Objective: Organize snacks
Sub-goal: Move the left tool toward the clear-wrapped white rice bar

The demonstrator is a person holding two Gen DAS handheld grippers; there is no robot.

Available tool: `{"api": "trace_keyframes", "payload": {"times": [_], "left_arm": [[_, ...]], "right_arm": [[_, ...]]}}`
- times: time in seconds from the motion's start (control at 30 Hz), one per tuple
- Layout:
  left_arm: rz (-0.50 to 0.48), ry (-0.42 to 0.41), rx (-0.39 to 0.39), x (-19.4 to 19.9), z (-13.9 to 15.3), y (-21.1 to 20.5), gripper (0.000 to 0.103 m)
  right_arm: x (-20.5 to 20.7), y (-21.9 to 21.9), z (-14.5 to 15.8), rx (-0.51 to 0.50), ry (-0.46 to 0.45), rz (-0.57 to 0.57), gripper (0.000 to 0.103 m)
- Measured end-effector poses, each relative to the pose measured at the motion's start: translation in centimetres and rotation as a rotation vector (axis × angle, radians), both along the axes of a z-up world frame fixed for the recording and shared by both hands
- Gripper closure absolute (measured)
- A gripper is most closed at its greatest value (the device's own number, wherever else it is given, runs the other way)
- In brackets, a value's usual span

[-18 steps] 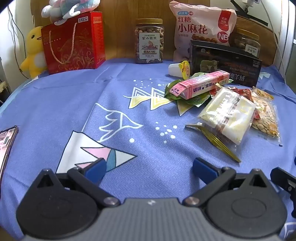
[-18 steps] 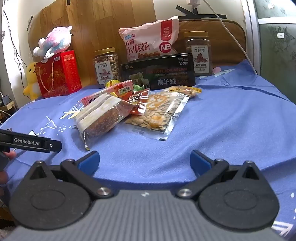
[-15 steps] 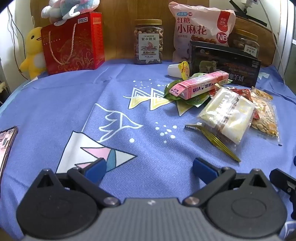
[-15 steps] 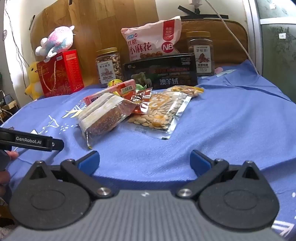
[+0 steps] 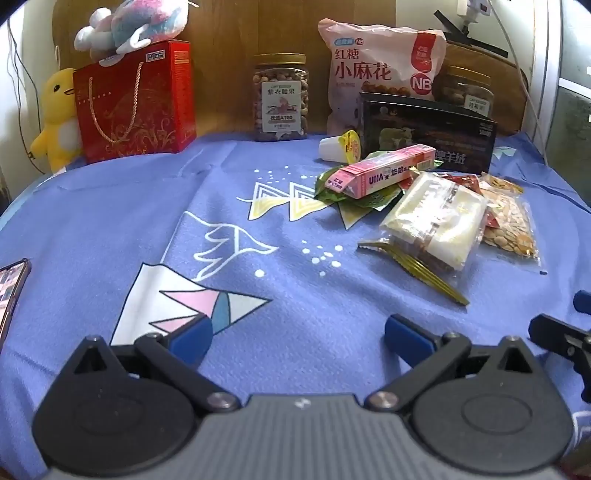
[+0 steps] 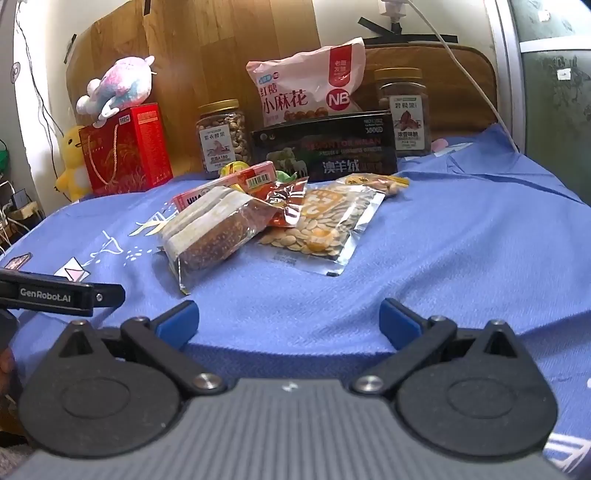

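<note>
Across the near and left part of the blue patterned cloth (image 5: 110, 221) there's loads of open room, nothing on it except a phone (image 5: 11, 291) poking in at the left edge. The right side past the snack pile is bare cloth too, out to where it drops off.

Count-wise: two nut jars, one left of the bag (image 5: 279, 98) and one far right (image 6: 402, 110), one big pink twist-snack bag (image 5: 376, 74), one black box (image 5: 424, 134) and one red gift box (image 5: 136, 101) with a plush (image 5: 136, 26) on top and a yellow duck toy (image 5: 59, 114) beside it. All of that lines the far edge against the wooden board.

The loose pile sits right of centre: one pink stick box (image 5: 384, 171) lying on green packets (image 5: 354, 197), one jelly cup (image 5: 340, 147) on its side behind it, one clear pack of cake slices (image 5: 436, 221), one bag of pumpkin seeds (image 6: 325, 229), one red wrapper (image 6: 284, 199) tucked between them.

Left claw (image 5: 295, 336) is spread as wide as it goes, nothing in it, tilted down over bare cloth. Right claw (image 6: 288, 321) is the same, wide open and empty, hovering at the near edge just short of the pile.
</note>
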State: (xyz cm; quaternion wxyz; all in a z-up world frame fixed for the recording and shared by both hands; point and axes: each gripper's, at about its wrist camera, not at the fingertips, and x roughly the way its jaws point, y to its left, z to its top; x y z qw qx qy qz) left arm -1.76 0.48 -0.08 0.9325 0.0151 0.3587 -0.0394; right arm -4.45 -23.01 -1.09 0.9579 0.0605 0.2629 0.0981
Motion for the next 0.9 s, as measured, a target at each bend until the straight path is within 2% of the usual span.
{"api": "trace_keyframes", "payload": {"times": [0.1, 0.3, 0.5, 0.83, 0.9], "left_arm": [[0.000, -0.024, 0.001, -0.2, 0.3, 0.1, 0.000], [-0.003, -0.178, 0.038, -1.2, 1.7, -0.1, 0.000], [-0.004, -0.281, 0.090, -1.9, 2.0, -0.5, 0.000], [-0.033, -0.376, 0.076, -2.4, 1.7, 0.4, 0.000], [-0.040, -0.383, 0.084, -2.3, 1.7, 0.6, 0.000]], "right_arm": [[0.0, -0.1, 0.1, 0.011, -0.005, -0.001, 0.000], [-0.2, -0.6, 0.6, 0.017, -0.047, -0.039, 0.000], [-0.3, -0.4, 1.0, 0.005, -0.089, -0.041, 0.000], [-0.1, 0.5, 1.4, -0.025, -0.121, -0.014, 0.000], [0.0, 0.8, 1.3, -0.033, -0.120, -0.003, 0.004]]}}
